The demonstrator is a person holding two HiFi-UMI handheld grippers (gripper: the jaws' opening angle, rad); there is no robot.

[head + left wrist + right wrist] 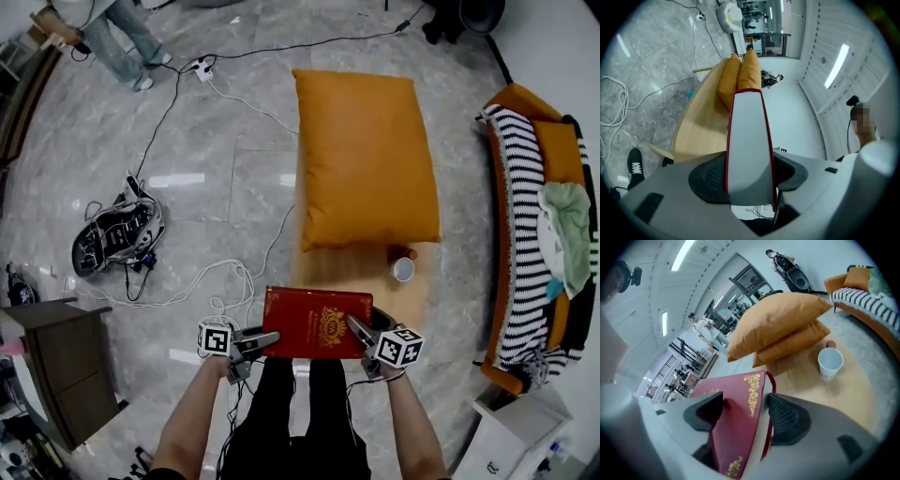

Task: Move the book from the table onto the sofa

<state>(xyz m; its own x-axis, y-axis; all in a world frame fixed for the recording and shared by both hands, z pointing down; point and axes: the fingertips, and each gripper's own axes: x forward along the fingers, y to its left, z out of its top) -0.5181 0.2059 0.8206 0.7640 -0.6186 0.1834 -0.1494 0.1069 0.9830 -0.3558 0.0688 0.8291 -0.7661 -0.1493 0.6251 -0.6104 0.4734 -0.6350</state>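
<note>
Book (314, 323) clamped at its 9 and 3 o'clock ends by left gripper (267, 341) and right gripper (357, 326) fingers (708, 178), likely to carry it level; sofa (503, 253) at 3 o'clock.

Left gripper (267, 339) and right gripper (359, 328) grip red book (316, 322).

Staged lounge inside lab: sofa (520, 178), trailing cables (251, 105) (glass partitions (745, 282) behind).
</note>
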